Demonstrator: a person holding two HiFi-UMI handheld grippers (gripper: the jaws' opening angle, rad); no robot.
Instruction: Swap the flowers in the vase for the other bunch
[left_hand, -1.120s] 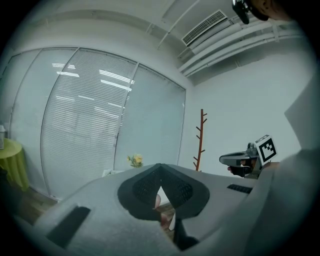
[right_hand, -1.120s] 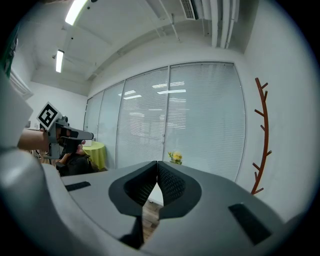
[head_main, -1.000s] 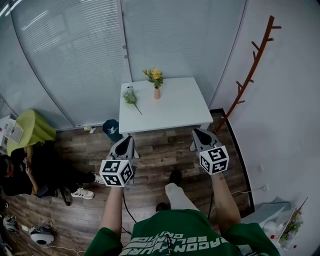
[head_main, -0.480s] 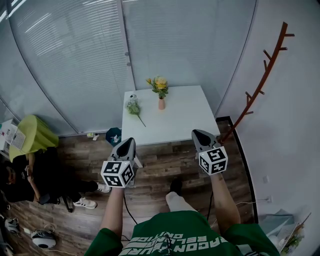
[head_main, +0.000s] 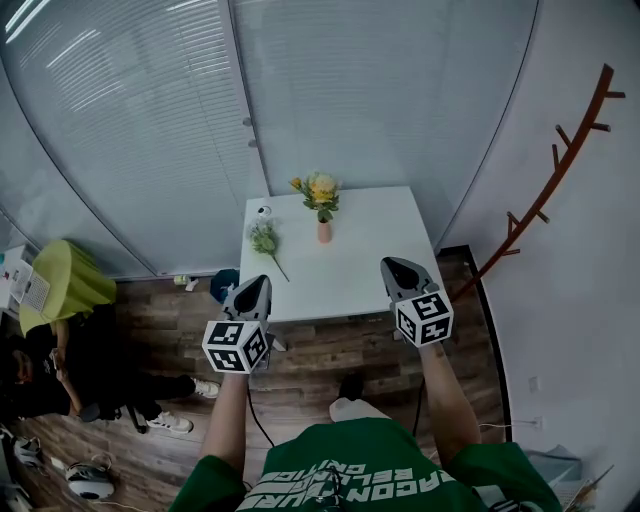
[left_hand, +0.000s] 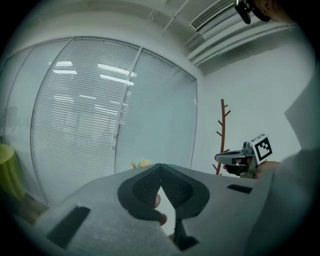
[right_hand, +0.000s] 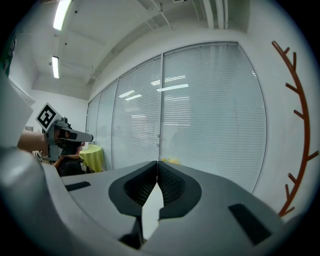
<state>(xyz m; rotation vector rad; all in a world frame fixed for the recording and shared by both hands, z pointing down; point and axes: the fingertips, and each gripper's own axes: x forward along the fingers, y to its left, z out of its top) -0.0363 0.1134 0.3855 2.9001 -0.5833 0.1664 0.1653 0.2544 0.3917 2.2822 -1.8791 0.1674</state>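
Note:
A small pink vase (head_main: 324, 231) with yellow flowers (head_main: 320, 189) stands near the back of the white table (head_main: 370, 250). The other bunch (head_main: 265, 240), pale green with a long stem, lies flat on the table to the vase's left. My left gripper (head_main: 257, 282) hangs over the table's front left corner, jaws shut and empty. My right gripper (head_main: 389, 263) is over the front right edge, also shut and empty. Both point level toward the table. In the left gripper view the yellow flowers (left_hand: 141, 163) peek over the jaws.
Glass walls with blinds (head_main: 150, 110) rise behind the table. A brown coat rack (head_main: 560, 190) leans on the right wall. A lime-covered round table (head_main: 65, 285) and a seated person (head_main: 40, 370) are at the left. A teal object (head_main: 222, 283) sits on the floor by the table.
I have walked toward the table: it sits nearer and lower in the head view. Both grippers, earlier over the wood floor, now reach the table's front edge, still shut.

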